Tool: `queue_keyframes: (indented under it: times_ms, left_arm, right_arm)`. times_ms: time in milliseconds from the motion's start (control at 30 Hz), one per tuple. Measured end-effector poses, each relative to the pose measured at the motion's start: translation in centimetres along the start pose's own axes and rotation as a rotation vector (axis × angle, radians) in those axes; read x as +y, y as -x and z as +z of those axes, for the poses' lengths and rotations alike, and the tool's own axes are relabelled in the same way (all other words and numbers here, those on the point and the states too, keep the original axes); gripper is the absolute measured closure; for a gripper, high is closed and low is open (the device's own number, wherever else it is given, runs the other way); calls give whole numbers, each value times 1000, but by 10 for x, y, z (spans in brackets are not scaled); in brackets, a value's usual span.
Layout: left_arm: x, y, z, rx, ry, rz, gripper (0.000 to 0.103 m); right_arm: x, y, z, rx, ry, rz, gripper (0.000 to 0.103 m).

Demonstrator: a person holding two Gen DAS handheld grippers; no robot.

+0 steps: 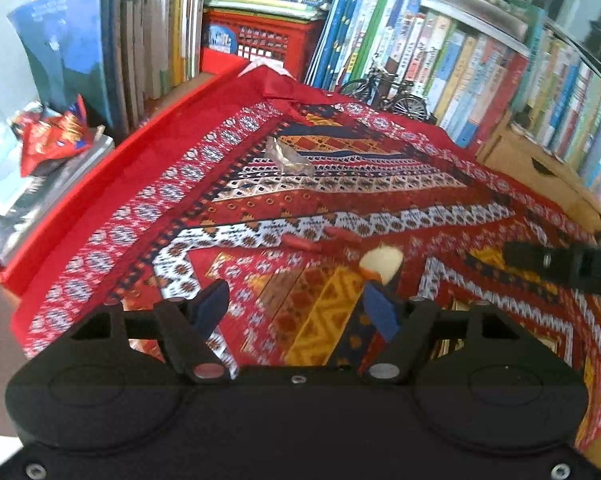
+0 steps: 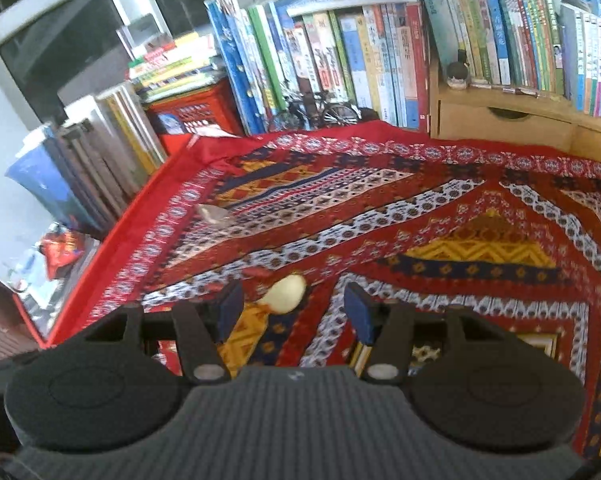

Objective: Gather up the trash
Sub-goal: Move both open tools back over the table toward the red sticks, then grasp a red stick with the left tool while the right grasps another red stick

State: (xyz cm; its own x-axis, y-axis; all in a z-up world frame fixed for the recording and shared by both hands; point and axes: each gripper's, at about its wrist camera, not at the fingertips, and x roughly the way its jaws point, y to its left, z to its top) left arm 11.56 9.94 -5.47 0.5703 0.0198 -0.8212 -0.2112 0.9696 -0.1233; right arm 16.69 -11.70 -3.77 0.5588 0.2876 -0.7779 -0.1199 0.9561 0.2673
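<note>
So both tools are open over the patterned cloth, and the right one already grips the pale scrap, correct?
Not quite. The right wrist view shows the right tool open, with the pale scrap lying on the patterned cloth ahead of its fingers, ungripped. The left tool is open too.

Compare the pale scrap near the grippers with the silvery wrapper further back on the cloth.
The pale scrap is cream-white and rounded; the silvery wrapper is grey, shiny and crumpled with sharp creases. The scrap lies just ahead of the open right gripper, while the wrapper sits further off, toward the row of books. In the left wrist view the scrap is blurred, the wrapper sharper. Both rest loose on the patterned cloth.
</note>
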Motion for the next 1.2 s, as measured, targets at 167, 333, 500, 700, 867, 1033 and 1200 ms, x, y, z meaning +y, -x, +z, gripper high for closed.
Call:
queue_keyframes:
  times_ms: [167,333,500,700,867,1033,1200]
  left_arm:
    - [-3,-40,21,53,67,-29,41]
    - [-26,-72,26,89,42,-67,41]
    - [-63,-105,22,92,-72,-61,41]
    - [-101,-141,18,104,-240,-79,40]
    - [-112,-161,9,141,-318,-22,73]
    - [-89,-141,17,103,-238,-14,94]
    - [-50,-112,30,35,-125,81,95]
  right_arm:
    - [-13,-38,9,71,25,-8,34]
    - [-31,-65,18,101,-14,-29,34]
    - [-57,-82,32,103,-52,-61,34]
    - [-78,-100,43,104,-52,-89,34]
    - [-86,-113,42,121,-54,-69,34]
    - [-78,-124,43,132,-24,-22,34]
    - [-45,-139,47,154,70,88,34]
